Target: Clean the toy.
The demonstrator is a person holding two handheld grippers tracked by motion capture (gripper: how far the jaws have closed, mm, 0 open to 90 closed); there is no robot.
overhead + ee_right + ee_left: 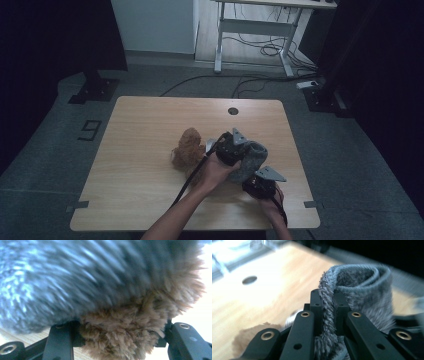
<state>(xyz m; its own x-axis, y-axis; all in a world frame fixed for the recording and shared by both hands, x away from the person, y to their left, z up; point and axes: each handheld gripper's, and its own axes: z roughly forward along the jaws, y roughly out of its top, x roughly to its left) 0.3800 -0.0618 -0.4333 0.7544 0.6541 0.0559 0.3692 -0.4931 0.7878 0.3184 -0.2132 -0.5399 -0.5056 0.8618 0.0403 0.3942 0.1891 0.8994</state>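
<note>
On the wooden desk (150,150), slightly right of the frame's centre in the high view, the person works a fuzzy grey sock (252,156) with both tools. The left gripper (231,145) sits at the sock's upper left edge. In the left gripper view its jaws are pinched narrow on the sock's fluffy rim, with the grey sock (362,290) curling up and over to the right of them.

The right gripper (260,184) lies below and to the right, at the sock's lower end. In the right gripper view its jaws hold a tuft of brown fuzzy fabric (120,337) between them, with grey pile (75,277) bulging just above.

A brown fuzzy sock (187,149) lies on the desk just left of the left gripper. A round cable hole (233,111) shows near the desk's far edge.
</note>
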